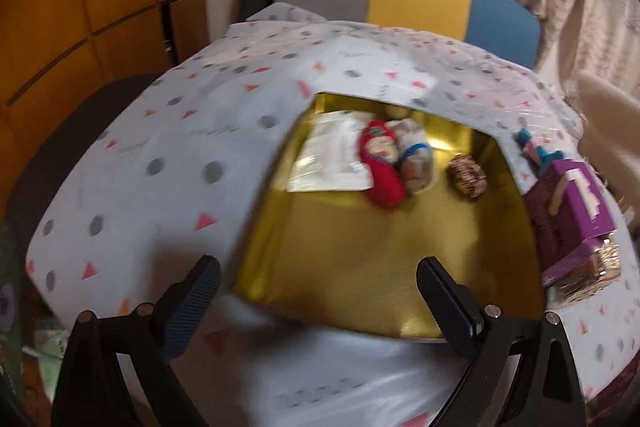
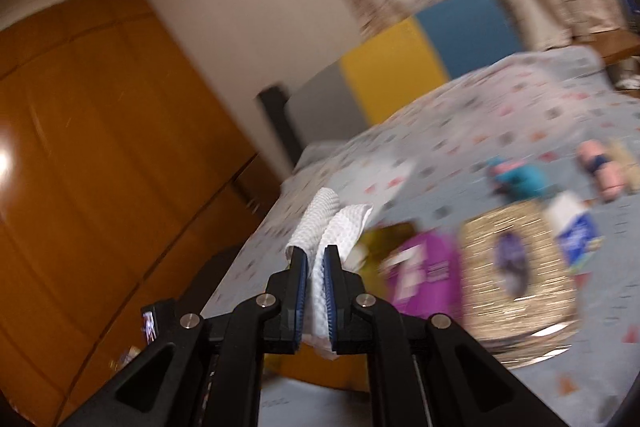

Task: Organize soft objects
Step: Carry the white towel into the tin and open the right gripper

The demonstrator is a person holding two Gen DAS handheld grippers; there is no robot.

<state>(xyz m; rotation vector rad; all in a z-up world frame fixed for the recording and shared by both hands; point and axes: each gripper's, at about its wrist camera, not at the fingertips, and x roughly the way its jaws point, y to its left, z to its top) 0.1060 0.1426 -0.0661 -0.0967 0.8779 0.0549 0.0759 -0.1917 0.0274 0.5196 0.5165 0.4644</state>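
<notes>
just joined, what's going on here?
A person with a handheld gripper in each hand is sorting soft things into a gold box on a bed with a patterned sheet. The right gripper has its jaws shut on a white textured cloth, held up in the air. The left gripper is open and empty over the box's near edge. Already in the box: a red knitted doll, a flat white packet and two smaller soft items. A purple box sits beside it.
</notes>
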